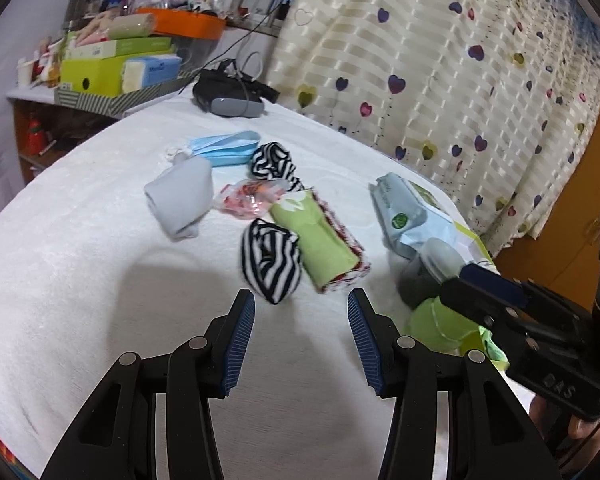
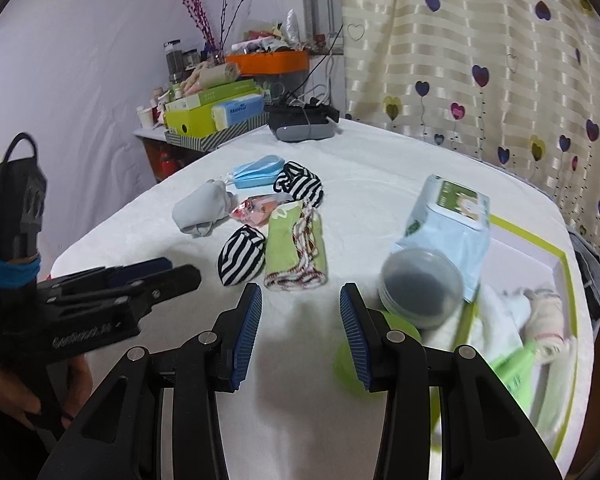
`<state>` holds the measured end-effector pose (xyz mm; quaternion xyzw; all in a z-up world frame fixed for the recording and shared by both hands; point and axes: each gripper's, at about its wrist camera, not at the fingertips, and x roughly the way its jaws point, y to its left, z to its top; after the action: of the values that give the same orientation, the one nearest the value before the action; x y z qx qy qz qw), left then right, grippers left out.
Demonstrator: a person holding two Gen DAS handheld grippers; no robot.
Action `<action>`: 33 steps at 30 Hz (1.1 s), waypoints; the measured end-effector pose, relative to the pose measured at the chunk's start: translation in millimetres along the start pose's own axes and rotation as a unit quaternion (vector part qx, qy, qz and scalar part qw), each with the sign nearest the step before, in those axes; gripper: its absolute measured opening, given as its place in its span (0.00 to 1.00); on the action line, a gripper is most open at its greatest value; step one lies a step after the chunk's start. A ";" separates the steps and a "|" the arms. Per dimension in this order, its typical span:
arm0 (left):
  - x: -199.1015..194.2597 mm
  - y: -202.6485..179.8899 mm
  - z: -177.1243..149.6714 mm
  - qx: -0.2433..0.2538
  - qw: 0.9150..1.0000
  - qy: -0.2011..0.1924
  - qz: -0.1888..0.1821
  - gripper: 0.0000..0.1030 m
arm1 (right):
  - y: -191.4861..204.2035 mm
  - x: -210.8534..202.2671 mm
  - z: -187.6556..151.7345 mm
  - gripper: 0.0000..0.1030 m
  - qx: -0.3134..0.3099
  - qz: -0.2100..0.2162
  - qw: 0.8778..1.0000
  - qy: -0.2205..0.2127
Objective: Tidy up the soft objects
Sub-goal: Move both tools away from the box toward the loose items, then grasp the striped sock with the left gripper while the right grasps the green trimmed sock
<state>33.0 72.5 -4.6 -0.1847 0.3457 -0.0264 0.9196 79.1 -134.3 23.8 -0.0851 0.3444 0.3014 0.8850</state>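
Observation:
On the white table cover lie a grey sock (image 1: 182, 196) (image 2: 202, 210), a blue face mask (image 1: 226, 148) (image 2: 256, 170), two black-and-white striped socks (image 1: 270, 262) (image 2: 242, 260) (image 1: 272, 162) (image 2: 300, 184), a green rolled cloth (image 1: 320, 240) (image 2: 296, 250) and a red-white wrapper (image 1: 246, 198) (image 2: 258, 208). My left gripper (image 1: 301, 344) is open and empty, just short of the near striped sock. My right gripper (image 2: 301, 336) is open and empty, near a green ball (image 2: 350, 364) (image 1: 436, 328).
A wet-wipes pack (image 2: 448, 224) (image 1: 416, 216) and a clear-lidded jar (image 2: 420, 288) (image 1: 440, 256) lean at a green-rimmed white box (image 2: 564, 264) holding rolled cloths (image 2: 544, 316). A black headset (image 1: 228, 94) (image 2: 302, 122) lies far back. A cluttered shelf (image 1: 112, 68) stands behind; a curtain (image 1: 440, 60) hangs right.

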 end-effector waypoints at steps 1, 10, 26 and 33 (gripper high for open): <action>1.9 2.5 0.3 -0.002 1.000 0.002 0.000 0.46 | 0.6 4.7 2.1 0.41 -0.002 0.000 1.000 0.004; 9.1 26.7 8.7 -0.029 1.000 -0.003 0.009 0.46 | 15.2 68.5 27.5 0.41 -0.027 -0.006 0.997 0.068; 16.1 47.2 13.6 -0.052 0.999 0.001 -0.007 0.46 | 12.0 133.4 43.4 0.41 -0.008 -0.023 0.984 0.174; 29.7 38.8 14.6 -0.044 0.999 0.021 -0.011 0.46 | 15.0 117.8 43.6 0.14 -0.026 -0.013 0.990 0.142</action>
<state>61.8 108.1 -26.9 -0.2286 0.3640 -0.0250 0.9026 163.1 -50.7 -20.6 -0.1546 0.4570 0.2839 0.8286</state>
